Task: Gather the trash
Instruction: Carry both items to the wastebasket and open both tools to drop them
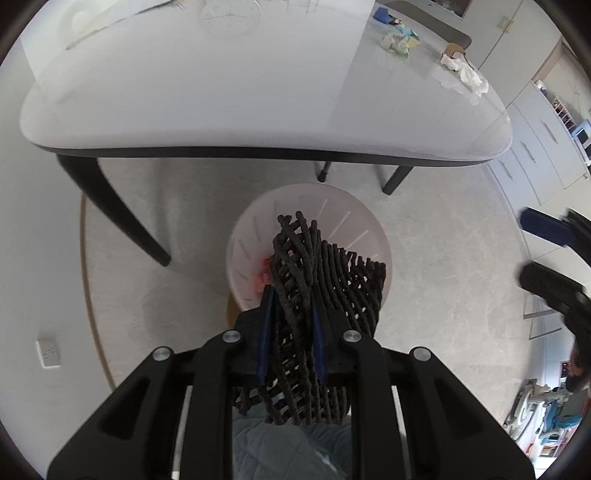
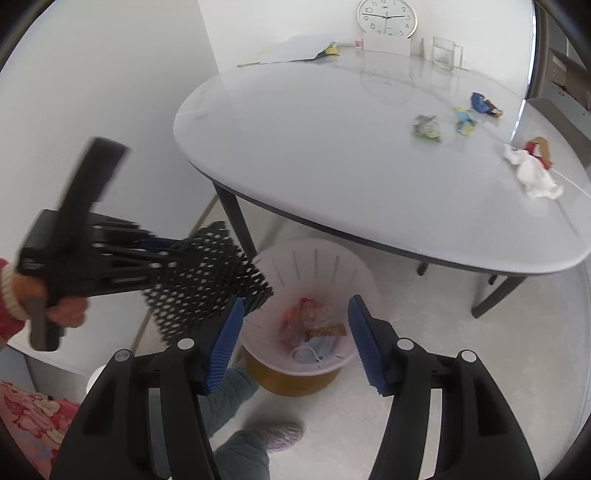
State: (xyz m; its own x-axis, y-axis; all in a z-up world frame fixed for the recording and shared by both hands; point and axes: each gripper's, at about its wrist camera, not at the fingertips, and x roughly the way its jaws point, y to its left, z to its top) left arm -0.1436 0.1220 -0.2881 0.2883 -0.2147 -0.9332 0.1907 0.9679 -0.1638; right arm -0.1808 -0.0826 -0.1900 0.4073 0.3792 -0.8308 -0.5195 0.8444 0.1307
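My left gripper (image 1: pixel 291 306) is shut on a black mesh net (image 1: pixel 325 269) and holds it just above the white trash bin (image 1: pixel 251 229). The right wrist view shows the same net (image 2: pixel 207 280) at the bin's left rim (image 2: pixel 273 254). My right gripper (image 2: pixel 295 339) is open and empty above the bin, which holds wrappers and a blue face mask (image 2: pixel 314 350). On the white table lie a white tissue (image 2: pixel 535 177), a green wrapper (image 2: pixel 426 129), a yellow-blue wrapper (image 2: pixel 463 122) and a blue wrapper (image 2: pixel 480 101).
The table (image 2: pixel 332 166) has dark legs (image 2: pixel 236 218) beside the bin. A clock (image 2: pixel 386 16), a glass jug (image 2: pixel 443 51) and paper sheets (image 2: pixel 291 50) stand at its far side. Cabinets (image 1: pixel 535 155) line the right wall. My slippered foot (image 2: pixel 280 435) is below the bin.
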